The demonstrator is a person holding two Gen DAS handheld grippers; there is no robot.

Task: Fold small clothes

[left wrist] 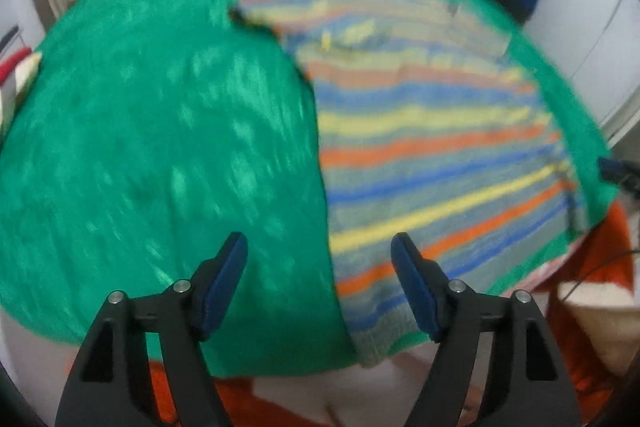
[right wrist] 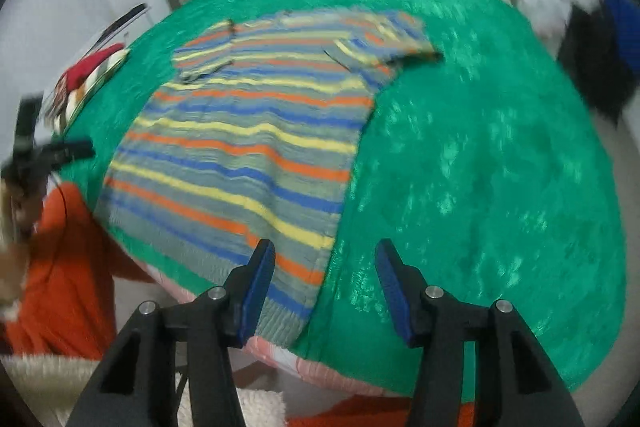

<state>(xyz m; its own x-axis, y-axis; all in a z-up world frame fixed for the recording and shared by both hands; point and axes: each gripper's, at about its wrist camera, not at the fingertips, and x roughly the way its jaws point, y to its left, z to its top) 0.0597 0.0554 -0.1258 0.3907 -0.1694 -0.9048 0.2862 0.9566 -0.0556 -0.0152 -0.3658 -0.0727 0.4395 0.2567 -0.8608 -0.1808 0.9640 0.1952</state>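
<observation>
Both grippers — left gripper (left wrist: 320,247), right gripper (right wrist: 325,253) — gape empty (blurred) above the striped sweater (right wrist: 248,155); pinching only the hem's top layer at six o'clock risks a skewed fold.

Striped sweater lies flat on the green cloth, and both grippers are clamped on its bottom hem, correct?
Not quite. The striped sweater does lie flat on the green cloth, but neither gripper holds it. The left wrist view shows the left gripper open above it; the right wrist view shows the right gripper open too, nothing between the jaws.
</observation>
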